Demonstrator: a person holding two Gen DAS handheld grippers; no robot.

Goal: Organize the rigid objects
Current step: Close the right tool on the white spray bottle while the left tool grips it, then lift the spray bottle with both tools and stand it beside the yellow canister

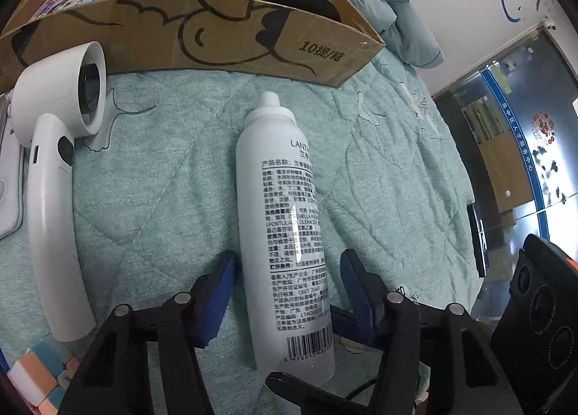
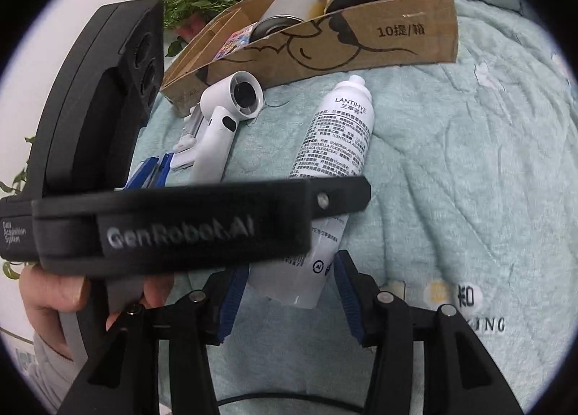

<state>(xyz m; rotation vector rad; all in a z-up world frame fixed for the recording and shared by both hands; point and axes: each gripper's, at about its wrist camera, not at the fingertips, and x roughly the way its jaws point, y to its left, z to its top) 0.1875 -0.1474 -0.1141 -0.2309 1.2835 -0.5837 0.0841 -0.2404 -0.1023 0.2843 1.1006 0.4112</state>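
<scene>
Your white spray bottle [image 1: 281,219] is tall and thin, with a round cap and lots of small black print down its side. It lies flat on the green quilt [image 1: 162,198] of the bed. Its long side runs away from you, with the cap pointing at the cardboard box [image 1: 224,39] and the flat bottom near you. Your left gripper [image 1: 287,292] is wide open, with 1 blue finger on each side of the bottle, not squeezing it. Your right gripper [image 2: 289,295] is open too, holding nothing, with the bottle's bottom between its fingers.
</scene>
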